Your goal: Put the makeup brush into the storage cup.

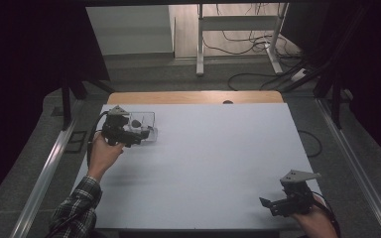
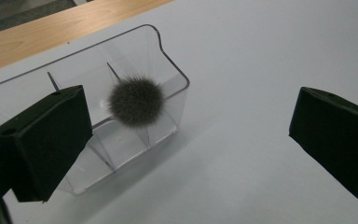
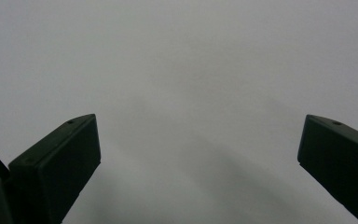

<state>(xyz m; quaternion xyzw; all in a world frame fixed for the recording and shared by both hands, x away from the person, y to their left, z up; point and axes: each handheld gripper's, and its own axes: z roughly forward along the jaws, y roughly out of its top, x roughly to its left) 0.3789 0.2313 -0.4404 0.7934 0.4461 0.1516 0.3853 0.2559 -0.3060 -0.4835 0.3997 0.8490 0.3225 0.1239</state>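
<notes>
Around the table we see a dim room: dark curtains (image 1: 25,59) hang at both sides, a grey carpeted floor (image 1: 178,74) runs behind, and on it stand the white legs of a metal frame (image 1: 199,44) with black cables (image 1: 248,42) looping near them. Metal rails (image 1: 44,168) flank the table on either side.

The table (image 1: 213,163) itself carries a pale, matte sheet, with a strip of bare wood (image 1: 193,97) showing along its far edge.

Near the far left corner of the sheet we find a clear plastic organiser bin (image 1: 146,124) with thin dividers inside. In the left gripper view the bin (image 2: 168,65) lies on the sheet, and a dark grey fuzzy pom-pom (image 2: 136,101) sits in one of its compartments, against the wall.

We hold the left gripper (image 1: 134,136) just at this bin; in its own view its jaws stand wide apart with nothing between them, one jaw in front of the bin's left part, the other over bare sheet.

The right gripper (image 1: 273,203) hangs low over the near right corner, well apart from the bin, its jaws also spread wide above plain sheet.
</notes>
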